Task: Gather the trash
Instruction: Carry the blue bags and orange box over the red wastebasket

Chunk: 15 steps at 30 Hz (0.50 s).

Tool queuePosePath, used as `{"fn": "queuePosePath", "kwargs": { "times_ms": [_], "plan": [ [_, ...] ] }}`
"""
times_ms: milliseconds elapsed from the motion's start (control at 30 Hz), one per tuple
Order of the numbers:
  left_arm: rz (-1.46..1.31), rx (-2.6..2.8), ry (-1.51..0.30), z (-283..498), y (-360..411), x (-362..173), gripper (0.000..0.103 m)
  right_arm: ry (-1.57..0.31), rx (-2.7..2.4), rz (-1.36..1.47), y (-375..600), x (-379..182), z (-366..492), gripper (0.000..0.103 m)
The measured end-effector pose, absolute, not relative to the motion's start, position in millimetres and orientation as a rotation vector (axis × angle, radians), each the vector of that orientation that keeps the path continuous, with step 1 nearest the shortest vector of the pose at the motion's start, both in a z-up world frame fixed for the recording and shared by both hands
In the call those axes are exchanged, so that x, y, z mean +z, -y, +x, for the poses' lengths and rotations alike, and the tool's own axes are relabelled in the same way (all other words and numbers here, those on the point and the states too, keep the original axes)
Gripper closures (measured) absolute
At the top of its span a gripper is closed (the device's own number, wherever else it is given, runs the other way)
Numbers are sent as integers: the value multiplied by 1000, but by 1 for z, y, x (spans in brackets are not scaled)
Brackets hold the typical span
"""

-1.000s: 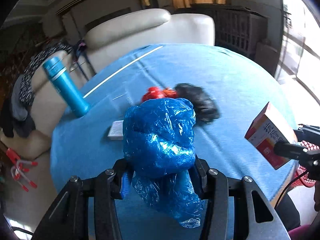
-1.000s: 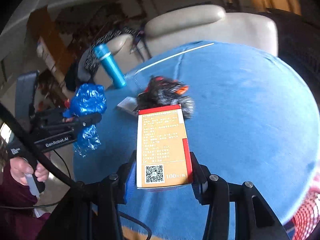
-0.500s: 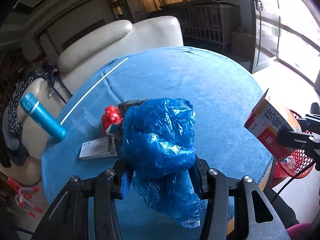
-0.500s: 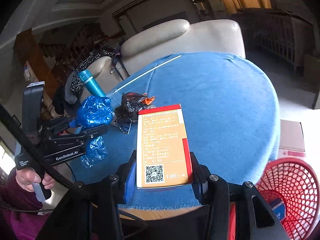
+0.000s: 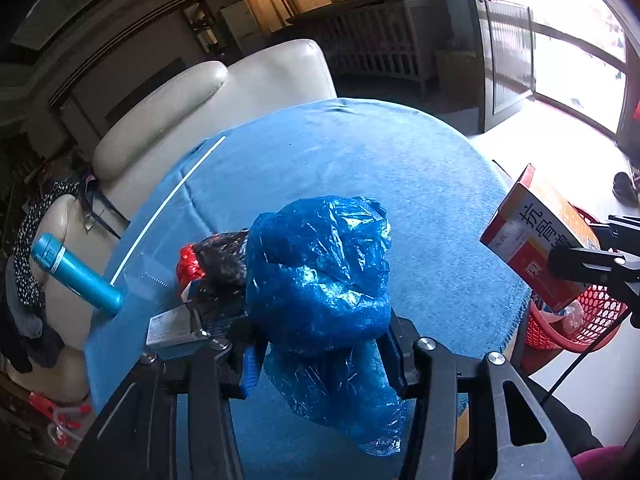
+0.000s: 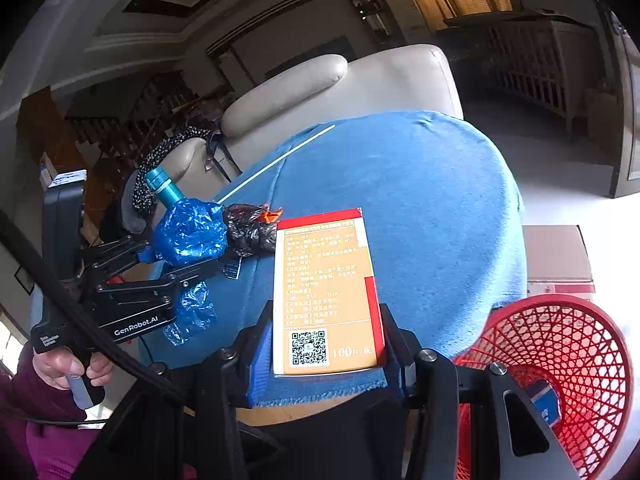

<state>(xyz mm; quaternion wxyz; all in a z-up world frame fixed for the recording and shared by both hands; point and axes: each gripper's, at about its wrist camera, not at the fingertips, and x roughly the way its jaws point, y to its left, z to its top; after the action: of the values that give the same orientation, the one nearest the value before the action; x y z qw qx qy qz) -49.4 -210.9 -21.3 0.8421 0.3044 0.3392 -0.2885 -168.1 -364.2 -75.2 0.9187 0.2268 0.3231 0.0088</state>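
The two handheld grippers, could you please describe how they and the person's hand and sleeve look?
Both are matte black linkage frames with silver bolts and blue pads on the fingers. The left gripper carries white "GenRobot.AI" lettering, a dark upright module and black cables. The right gripper has the same build. The bare hand grips a grey handle; the sleeve is magenta.

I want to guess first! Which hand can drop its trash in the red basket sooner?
Probably right. The right gripper holds the medicine box beside the red basket; the left gripper's blue plastic bag is farther.
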Motion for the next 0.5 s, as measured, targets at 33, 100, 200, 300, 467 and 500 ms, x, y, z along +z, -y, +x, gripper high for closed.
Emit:
{"fn": "queuePosePath", "kwargs": {
  "times_ms": [33, 100, 200, 300, 467, 500],
  "plan": [
    [649, -612, -717, -51, 213, -22, 52, -664, 13, 469, 366, -76, -170, 54],
    [661, -617, -714, -53, 218, -22, 52, -663, 8, 479, 369, -77, -171, 54],
    [671, -628, -716, -54, 224, -23, 52, -659, -1, 490, 374, -78, -174, 53],
    [682, -640, -716, -56, 231, -24, 52, -656, -7, 500, 380, -79, -177, 53],
    [705, -660, -712, -59, 241, -26, 52, -650, -24, 511, 388, -79, -183, 53],
    [708, -663, -713, -60, 243, -26, 52, -650, -27, 513, 390, -80, -184, 53]
  ]
}}
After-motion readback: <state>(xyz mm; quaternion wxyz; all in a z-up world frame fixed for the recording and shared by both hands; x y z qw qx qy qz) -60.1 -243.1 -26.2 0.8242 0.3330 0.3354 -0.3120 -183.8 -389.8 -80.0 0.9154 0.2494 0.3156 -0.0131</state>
